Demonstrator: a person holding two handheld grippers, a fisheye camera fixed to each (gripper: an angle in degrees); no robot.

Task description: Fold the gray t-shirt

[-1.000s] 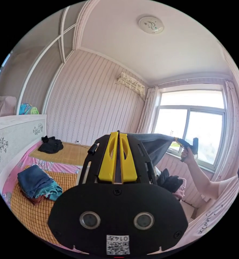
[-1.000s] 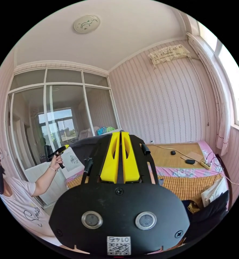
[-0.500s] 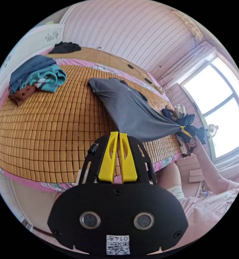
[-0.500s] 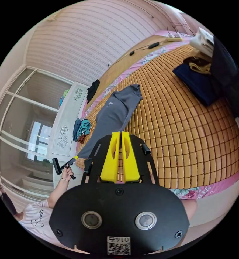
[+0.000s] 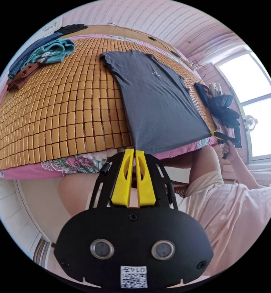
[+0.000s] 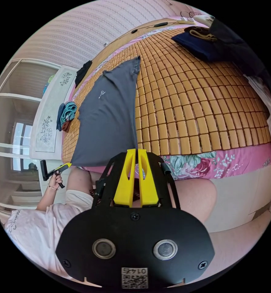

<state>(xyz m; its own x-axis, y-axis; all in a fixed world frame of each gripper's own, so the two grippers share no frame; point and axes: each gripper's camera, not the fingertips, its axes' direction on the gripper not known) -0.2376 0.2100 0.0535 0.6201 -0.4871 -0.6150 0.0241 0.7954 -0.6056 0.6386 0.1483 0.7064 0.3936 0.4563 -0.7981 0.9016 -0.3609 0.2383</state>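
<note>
Bed mat [image 5: 65, 116], my t-shirt [image 5: 156, 100] spread flat; left gripper [image 5: 134, 151] and right gripper [image 6: 137, 151] each clamp a hem corner; window [image 5: 257, 100] seen from left.

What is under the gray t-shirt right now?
The gray t-shirt lies spread on the bamboo mat covering the bed; its hem overhangs the pink floral sheet. Anything between shirt and mat is covered from view.
</note>
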